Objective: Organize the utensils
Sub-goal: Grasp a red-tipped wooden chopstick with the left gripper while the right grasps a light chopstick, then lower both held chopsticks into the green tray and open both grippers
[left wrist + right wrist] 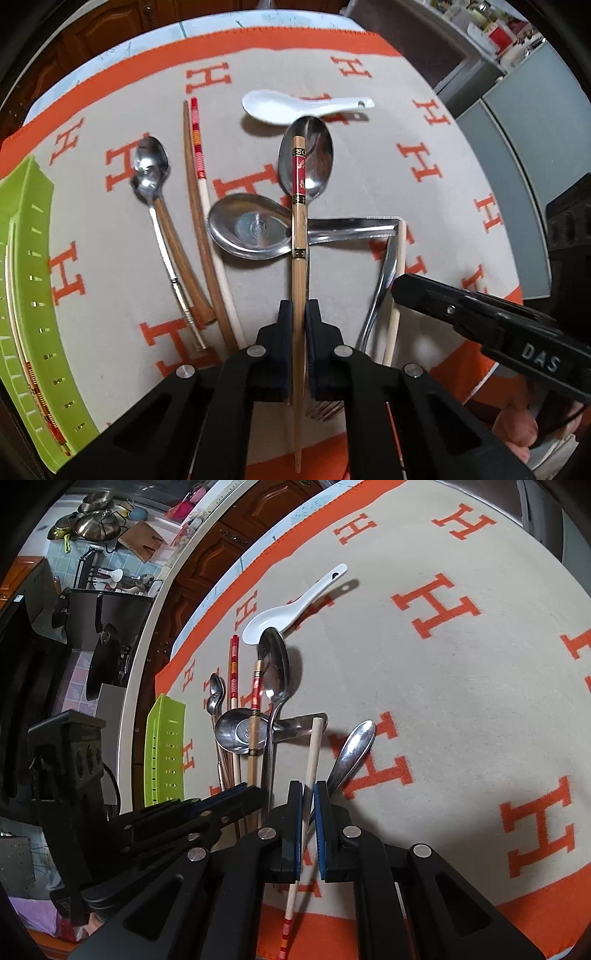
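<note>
Left wrist view: left gripper point(298, 325) fingers are clamped on the bamboo chopstick point(299, 236) with the red-and-black patterned top. Grip sits low on the shaft, with a long length sticking out ahead over the steel soup spoon point(247, 229) and the big steel spoon point(306, 155).

Right wrist view: right gripper point(307, 812) fingers are pinched tight on the pale chopstick point(312, 753); its red striped end hangs out below the fingers, plain end points far.

Green basket point(29, 280) is at the far left edge of the cloth point(369, 140) on the bench, well apart from both held sticks. One patterned chopstick looks already inside it.

Risks:
- Off-centre grip on a thin round stick: it can pivot or slide in the fingers during a swing to the basket.
- The long tip of the bamboo stick can clip the two steel spoons if it swings level before it is lifted, scattering the pile.
- The two grippers are close; the right one point(480, 317) is just beside the left, so crossing over could knock them together.
- Spoon handle point(351, 753) lies just beside the right fingers; it could get dragged.
- White ceramic spoon point(295, 105) on the far side is the breakable one.
</note>
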`<state>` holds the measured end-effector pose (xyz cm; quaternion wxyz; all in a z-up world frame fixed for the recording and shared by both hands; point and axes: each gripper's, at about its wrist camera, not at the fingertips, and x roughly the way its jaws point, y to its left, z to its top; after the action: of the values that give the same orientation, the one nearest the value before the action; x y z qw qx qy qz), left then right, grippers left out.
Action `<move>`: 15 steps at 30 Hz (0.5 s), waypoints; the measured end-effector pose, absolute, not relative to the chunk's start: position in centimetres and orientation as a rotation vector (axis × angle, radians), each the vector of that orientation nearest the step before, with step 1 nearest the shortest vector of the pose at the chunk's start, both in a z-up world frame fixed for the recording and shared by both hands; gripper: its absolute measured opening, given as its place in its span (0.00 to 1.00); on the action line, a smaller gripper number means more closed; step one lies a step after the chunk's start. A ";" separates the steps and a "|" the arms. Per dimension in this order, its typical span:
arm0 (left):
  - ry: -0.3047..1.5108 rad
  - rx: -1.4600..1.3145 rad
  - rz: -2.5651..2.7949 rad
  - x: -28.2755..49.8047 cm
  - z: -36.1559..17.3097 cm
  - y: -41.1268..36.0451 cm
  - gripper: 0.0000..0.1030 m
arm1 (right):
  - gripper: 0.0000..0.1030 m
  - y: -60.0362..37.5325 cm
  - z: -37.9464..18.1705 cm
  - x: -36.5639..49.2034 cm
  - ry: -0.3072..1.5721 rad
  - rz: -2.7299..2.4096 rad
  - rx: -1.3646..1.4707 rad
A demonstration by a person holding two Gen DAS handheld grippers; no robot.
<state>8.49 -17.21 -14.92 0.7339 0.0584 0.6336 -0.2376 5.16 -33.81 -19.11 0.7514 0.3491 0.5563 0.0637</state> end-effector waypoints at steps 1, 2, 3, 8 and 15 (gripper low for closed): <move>1.392 0.113 -0.529 8.4 -14.5 -16.6 0.04 | 0.06 -33.7 -19.0 5.2 1.212 0.141 0.765; 1.392 0.100 -0.535 8.4 -14.2 -16.4 0.04 | 0.06 -33.7 -18.9 5.2 1.209 0.147 0.769; 1.390 0.081 -0.542 8.2 -13.8 -16.0 0.04 | 0.06 -33.7 -18.8 5.2 1.207 0.152 0.774; 1.351 0.058 -0.548 7.2 -11.4 -14.1 0.04 | 0.06 -33.4 -17.4 5.3 1.196 0.185 0.779; 1.272 0.012 -0.489 5.7 -7.6 -8.8 0.04 | 0.06 -31.3 -14.3 6.2 1.171 0.243 0.756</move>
<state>5.73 -8.83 -7.60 0.7768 0.0057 0.5877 -0.2261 6.18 -31.30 -14.34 0.7599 0.3474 0.5379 0.1118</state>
